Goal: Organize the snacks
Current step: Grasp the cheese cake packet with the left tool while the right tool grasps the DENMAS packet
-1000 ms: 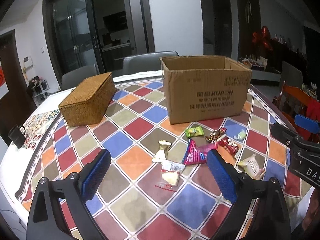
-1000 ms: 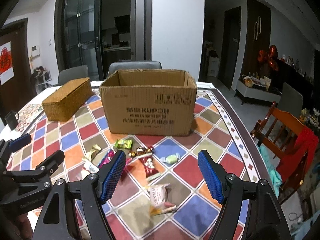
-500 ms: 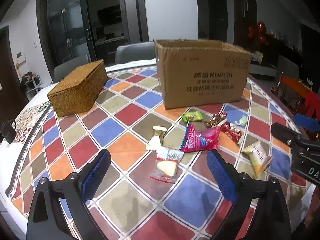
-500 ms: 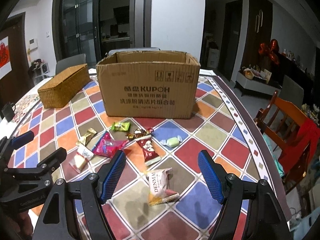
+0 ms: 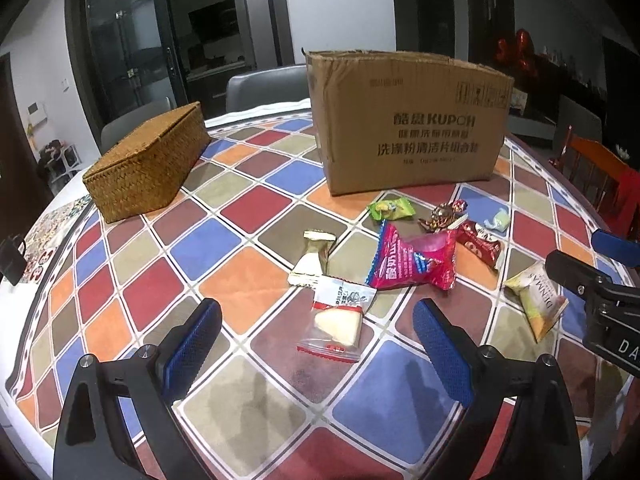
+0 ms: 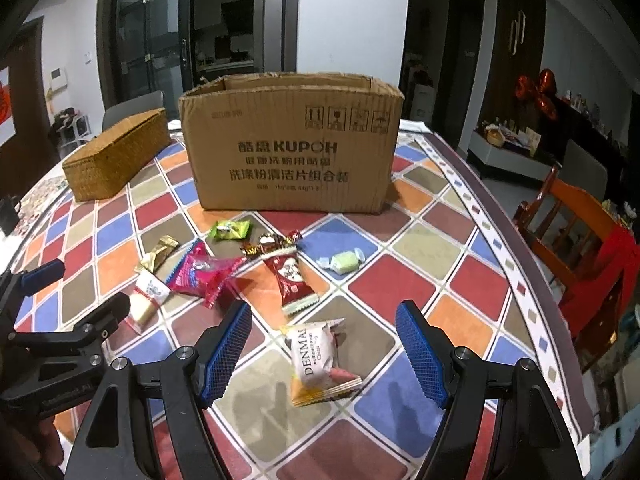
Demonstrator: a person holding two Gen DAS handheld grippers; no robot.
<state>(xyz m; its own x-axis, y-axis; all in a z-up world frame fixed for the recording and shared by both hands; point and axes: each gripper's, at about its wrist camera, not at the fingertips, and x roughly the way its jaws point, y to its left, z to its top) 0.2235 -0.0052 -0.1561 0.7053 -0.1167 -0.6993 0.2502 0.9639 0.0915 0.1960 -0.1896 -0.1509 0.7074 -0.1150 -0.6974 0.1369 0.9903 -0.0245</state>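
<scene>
Snacks (image 6: 280,264) lie loose in a small scatter on the tabletop (image 6: 420,292), just in front of the box (image 6: 292,152) and toward the near edge: a green packet (image 6: 231,229), a gold wrapper (image 6: 157,256), a pink bag (image 6: 202,274), a red packet (image 6: 290,276), a dark twisted sweet (image 6: 270,243), a pale green candy (image 6: 342,262), a clear-wrapped cake (image 5: 338,318) and a Denmas pack (image 6: 320,356). None looks sorted yet, so by my reading the task is barely begun and every piece is left to move

Left tongs (image 5: 316,344) are spread and hold nothing, with the cake lying between and just beyond their tips. Right tongs (image 6: 322,350) are spread too, empty, framing the Denmas pack without touching it

Inside of the box is hidden by its front wall, so whether anything is in it I cannot tell. A wicker box (image 5: 148,164) toward the far left edge is lidded, contents unseen. Small print on the wrappers is unreadable, and the tabletop's near edge is cut off behind the tongs
</scene>
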